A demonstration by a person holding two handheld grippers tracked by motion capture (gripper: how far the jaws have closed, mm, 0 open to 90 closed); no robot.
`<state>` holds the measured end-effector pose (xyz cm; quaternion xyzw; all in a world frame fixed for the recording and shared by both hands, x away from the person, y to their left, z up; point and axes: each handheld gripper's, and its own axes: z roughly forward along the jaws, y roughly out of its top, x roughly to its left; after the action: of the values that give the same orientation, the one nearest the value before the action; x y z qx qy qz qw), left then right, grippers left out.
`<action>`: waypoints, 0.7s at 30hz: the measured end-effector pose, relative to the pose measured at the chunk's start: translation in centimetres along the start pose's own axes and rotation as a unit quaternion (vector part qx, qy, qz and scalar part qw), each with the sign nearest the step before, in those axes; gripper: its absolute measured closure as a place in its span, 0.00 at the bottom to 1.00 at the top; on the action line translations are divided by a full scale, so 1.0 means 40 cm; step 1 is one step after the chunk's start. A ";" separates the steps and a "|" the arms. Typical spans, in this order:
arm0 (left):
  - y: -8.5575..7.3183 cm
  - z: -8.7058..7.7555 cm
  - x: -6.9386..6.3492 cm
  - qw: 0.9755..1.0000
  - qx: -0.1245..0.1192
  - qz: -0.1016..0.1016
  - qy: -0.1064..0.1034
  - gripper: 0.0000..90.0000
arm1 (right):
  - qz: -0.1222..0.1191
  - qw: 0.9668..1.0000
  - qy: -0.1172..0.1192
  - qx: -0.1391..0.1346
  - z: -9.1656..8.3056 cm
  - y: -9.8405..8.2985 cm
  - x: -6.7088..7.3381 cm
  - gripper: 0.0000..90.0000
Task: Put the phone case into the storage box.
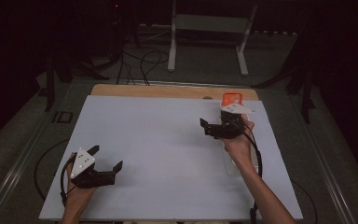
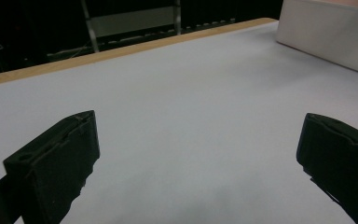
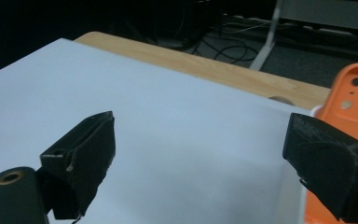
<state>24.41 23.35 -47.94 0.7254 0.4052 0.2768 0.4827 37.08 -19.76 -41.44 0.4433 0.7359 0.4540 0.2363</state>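
Note:
An orange plastic piece point(image 1: 231, 99) with small round holes stands near the far right of the white board point(image 1: 158, 140). In the right gripper view the orange piece point(image 3: 354, 100) rises just behind the right-hand jaw. My right gripper point(image 1: 213, 122) is held open beside it, and nothing sits between the jaws of the right gripper point(image 3: 200, 140). At the board's near left corner my left gripper point(image 1: 106, 158) is open, just above the surface. The left gripper point(image 2: 198, 135) has only bare board between its wide-apart jaws.
A pale, box-like thing point(image 1: 231, 163) lies on the board under the person's right wrist, and a white box point(image 2: 326, 37) shows at the upper right of the left gripper view. A wooden table edge point(image 1: 168, 90) runs along the far side. Cables and a white stand point(image 1: 209, 28) are on the floor beyond.

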 end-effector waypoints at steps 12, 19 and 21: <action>0.002 0.001 -0.002 1.000 0.001 0.002 -0.004 0.00 | -0.021 0.999 0.020 -0.012 -0.063 -0.053 0.047 0.10; 0.002 0.000 -0.001 1.000 -0.001 0.001 -0.004 0.00 | -0.030 0.998 0.043 -0.024 -0.105 -0.103 0.073 0.11; 0.003 -0.001 -0.001 1.000 -0.001 0.001 -0.004 0.00 | -0.029 0.998 0.049 -0.023 -0.114 -0.119 0.078 0.10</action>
<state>24.40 23.29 -47.82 0.7261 0.4029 0.2749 0.4847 30.04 -20.08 -43.26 0.3934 0.7484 0.4851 0.2233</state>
